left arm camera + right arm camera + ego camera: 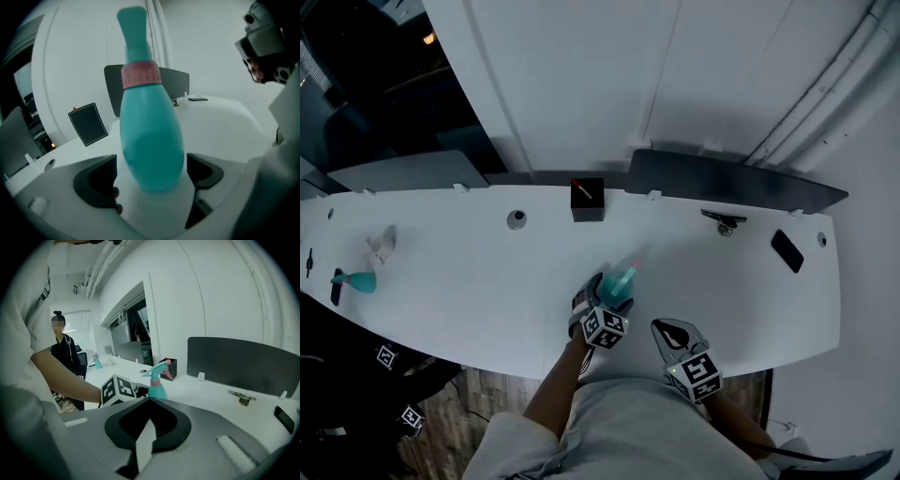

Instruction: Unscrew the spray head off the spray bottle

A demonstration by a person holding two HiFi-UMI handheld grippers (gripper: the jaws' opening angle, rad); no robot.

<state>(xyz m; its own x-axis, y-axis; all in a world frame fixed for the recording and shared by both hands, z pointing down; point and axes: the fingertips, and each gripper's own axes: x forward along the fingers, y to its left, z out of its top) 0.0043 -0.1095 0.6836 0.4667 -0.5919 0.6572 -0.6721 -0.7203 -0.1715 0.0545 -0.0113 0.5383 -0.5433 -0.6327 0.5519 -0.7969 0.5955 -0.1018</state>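
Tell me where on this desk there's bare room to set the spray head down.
Widest bare stretch: between the grommet hole and the far-left second bottle. Another: right of the spray bottle, before the phone, in front of the clamp. Crowded around the left claw and right claw.

The white table (pixel 469 281) bears a teal spray bottle (pixel 620 280), black box (pixel 587 201) and phone (pixel 787 250).

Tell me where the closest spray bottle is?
Head view: the spray bottle stands on the table near its front edge, between the open jaws of the left tool.
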